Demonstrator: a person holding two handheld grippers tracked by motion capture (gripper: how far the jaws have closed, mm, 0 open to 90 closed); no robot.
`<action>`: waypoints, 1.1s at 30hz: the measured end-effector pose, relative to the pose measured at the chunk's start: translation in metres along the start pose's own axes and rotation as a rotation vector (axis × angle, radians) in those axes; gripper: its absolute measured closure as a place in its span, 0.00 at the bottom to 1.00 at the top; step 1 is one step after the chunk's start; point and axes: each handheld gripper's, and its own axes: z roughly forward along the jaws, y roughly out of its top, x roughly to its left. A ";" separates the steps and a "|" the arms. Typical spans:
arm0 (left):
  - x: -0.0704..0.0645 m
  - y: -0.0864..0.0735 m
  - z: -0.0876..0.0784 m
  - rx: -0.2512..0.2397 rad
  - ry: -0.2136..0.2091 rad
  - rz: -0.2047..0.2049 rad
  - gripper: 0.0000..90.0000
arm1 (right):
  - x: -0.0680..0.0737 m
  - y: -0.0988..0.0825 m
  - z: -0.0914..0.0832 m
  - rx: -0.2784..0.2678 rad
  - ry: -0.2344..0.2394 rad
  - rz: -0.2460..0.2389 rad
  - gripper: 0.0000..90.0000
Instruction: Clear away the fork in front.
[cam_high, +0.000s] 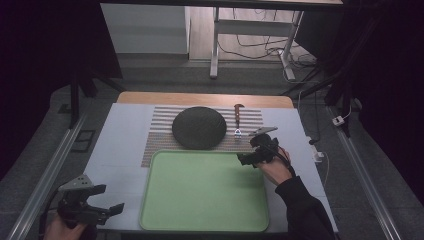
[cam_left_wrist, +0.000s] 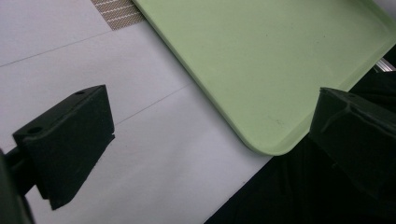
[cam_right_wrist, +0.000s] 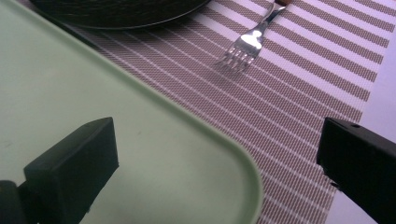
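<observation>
Fork (cam_right_wrist: 247, 46) lies on striped mat (cam_right_wrist: 299, 93), ahead of my right gripper (cam_high: 250, 152), jaws spread wide, empty, over green tray (cam_high: 205, 220) corner. My left gripper (cam_high: 107, 199) gapes empty beside tray's near corner.

The high view looks forward and down on the bench (cam_high: 120, 150); both gripper views sit close, sharing the green tray (cam_high: 205, 192).

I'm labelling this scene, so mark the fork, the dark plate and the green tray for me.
fork (cam_right_wrist: 243, 49), right gripper view, on the tines.
dark plate (cam_high: 199, 127), high view, on its centre.
green tray (cam_high: 202, 187), high view, on its bare floor.
</observation>
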 end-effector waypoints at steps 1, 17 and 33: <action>0.000 0.000 0.000 0.000 0.000 0.000 0.00 | -0.001 0.002 0.002 0.006 -0.005 -0.003 0.00; 0.001 0.000 0.000 0.002 -0.003 -0.004 0.00 | -0.007 0.034 0.050 0.088 -0.195 -0.225 0.01; 0.000 0.000 0.000 0.005 -0.005 -0.006 0.00 | 0.025 0.037 0.079 0.175 -0.367 -0.702 0.62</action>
